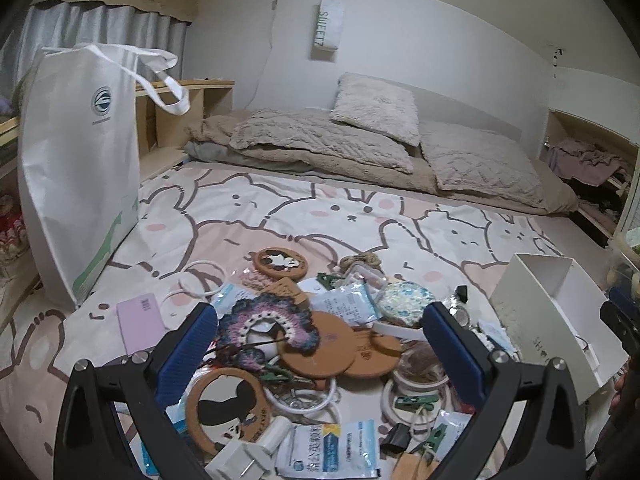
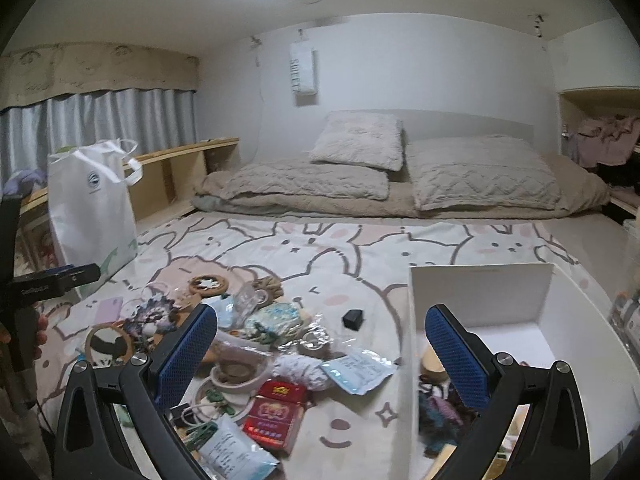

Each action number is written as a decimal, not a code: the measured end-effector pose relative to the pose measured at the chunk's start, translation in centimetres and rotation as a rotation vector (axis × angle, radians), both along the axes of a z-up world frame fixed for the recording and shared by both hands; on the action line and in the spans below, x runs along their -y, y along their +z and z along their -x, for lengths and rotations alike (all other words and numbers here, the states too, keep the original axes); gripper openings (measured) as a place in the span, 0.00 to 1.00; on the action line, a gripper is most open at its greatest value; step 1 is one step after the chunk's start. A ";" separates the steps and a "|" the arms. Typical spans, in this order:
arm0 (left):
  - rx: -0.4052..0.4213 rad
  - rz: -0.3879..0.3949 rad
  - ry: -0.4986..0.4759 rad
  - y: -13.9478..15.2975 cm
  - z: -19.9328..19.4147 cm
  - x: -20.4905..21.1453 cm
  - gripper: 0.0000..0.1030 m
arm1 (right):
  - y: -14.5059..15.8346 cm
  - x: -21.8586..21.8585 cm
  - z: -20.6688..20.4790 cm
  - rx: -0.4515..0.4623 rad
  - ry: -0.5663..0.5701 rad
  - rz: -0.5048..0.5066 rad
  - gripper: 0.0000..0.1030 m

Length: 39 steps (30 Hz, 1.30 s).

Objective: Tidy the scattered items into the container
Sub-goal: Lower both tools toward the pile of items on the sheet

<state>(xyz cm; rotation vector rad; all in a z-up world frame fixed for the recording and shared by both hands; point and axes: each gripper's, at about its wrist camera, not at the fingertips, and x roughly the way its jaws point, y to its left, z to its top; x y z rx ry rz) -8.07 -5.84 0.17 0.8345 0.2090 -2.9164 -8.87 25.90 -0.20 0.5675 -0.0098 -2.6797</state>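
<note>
The scattered items lie in a loose heap on the bed sheet, and the nearest piece to the left tool is the crocheted purple piece, which rests between its spread fingers and partly on top of a round cork coaster. The white box, which I judge to be the container, stands just to the right of the heap; a few things already lie in its near end. The right tool is also spread and holds nothing; its left finger is over the heap and its right finger is over the box. To do this step well, I think the left tool should take one item only: the crocheted piece is soft and will fold, so it is better to pinch its thick rim than the flat coaster under it. The white rings and green clips near the tool are tangled with each other, so a low grasp could drag them. The red packet in front of the right tool looks stiff and easy to pinch by its edges.
</note>
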 end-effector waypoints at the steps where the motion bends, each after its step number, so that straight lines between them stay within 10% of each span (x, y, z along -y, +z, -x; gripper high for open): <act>1: 0.003 0.001 0.004 -0.2 -0.2 0.2 1.00 | -0.1 0.4 0.0 0.002 0.010 -0.006 1.00; 39: 0.272 -0.021 -0.132 -9.9 0.0 -2.8 1.00 | -9.4 9.3 -3.0 0.199 0.239 -0.290 1.00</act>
